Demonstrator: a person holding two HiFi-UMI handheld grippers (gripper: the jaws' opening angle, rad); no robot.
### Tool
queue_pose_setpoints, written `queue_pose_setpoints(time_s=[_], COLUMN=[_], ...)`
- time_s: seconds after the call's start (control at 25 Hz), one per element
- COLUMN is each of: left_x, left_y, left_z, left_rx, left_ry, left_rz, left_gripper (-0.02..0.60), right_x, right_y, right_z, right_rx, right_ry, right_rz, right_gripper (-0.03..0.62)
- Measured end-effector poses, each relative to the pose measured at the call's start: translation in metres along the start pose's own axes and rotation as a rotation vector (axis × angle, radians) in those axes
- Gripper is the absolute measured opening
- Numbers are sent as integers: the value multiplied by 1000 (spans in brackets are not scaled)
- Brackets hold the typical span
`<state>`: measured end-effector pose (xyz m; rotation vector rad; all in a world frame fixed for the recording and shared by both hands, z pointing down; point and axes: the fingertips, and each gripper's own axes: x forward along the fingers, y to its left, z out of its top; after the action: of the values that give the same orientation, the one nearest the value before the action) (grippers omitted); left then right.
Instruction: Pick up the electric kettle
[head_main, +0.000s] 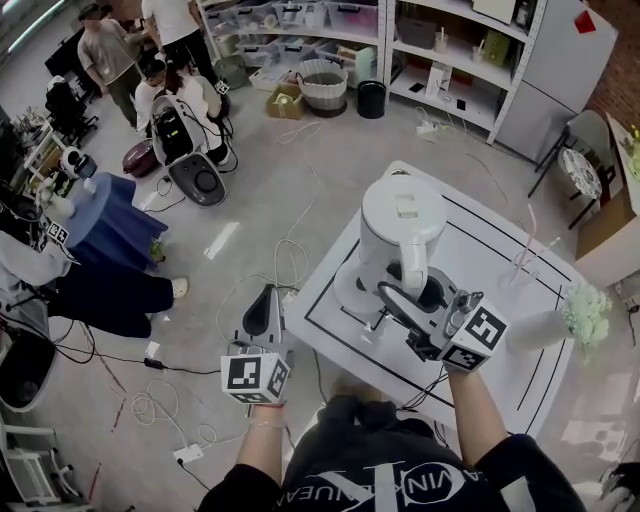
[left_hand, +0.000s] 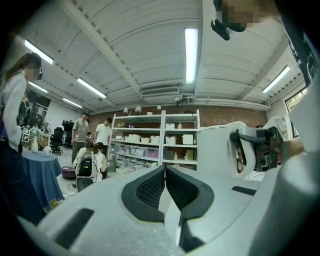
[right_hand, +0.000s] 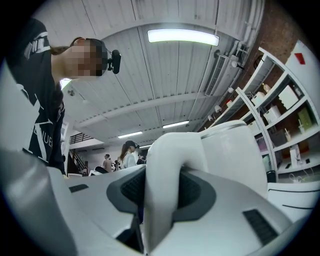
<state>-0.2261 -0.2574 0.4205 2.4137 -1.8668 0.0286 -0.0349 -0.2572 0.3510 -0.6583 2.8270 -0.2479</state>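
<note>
The white electric kettle (head_main: 402, 228) stands over its round base (head_main: 352, 290) on the white table (head_main: 500, 250), near the table's left edge. My right gripper (head_main: 403, 297) reaches in from the front and is shut on the kettle's handle (right_hand: 164, 170), whose white loop fills the space between the dark pads (right_hand: 196, 189). The kettle body (right_hand: 234, 150) rises just behind. My left gripper (head_main: 266, 295) hangs over the floor left of the table, jaws shut with nothing in them (left_hand: 165, 175). From there the kettle (left_hand: 217, 150) shows to the right.
A black line frames the table top. On the table's right side stand a pale vase with flowers (head_main: 580, 312) and a thin wire stand (head_main: 522, 265). Cables lie on the floor at left. A blue-draped table (head_main: 110, 222), people and shelves (head_main: 450, 50) stand farther off.
</note>
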Motion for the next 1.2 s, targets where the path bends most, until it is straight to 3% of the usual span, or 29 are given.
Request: queue_pose_setpoints(time_s=[1.2], left_x=[25], left_y=[-36], left_z=[9], left_rx=[14], left_ry=[-14], left_rz=[-107], left_gripper=[11], right_x=[-61], right_y=[-26], right_z=[23], right_rx=[-62], right_ry=[-28], right_rz=[-186], right_gripper=[123])
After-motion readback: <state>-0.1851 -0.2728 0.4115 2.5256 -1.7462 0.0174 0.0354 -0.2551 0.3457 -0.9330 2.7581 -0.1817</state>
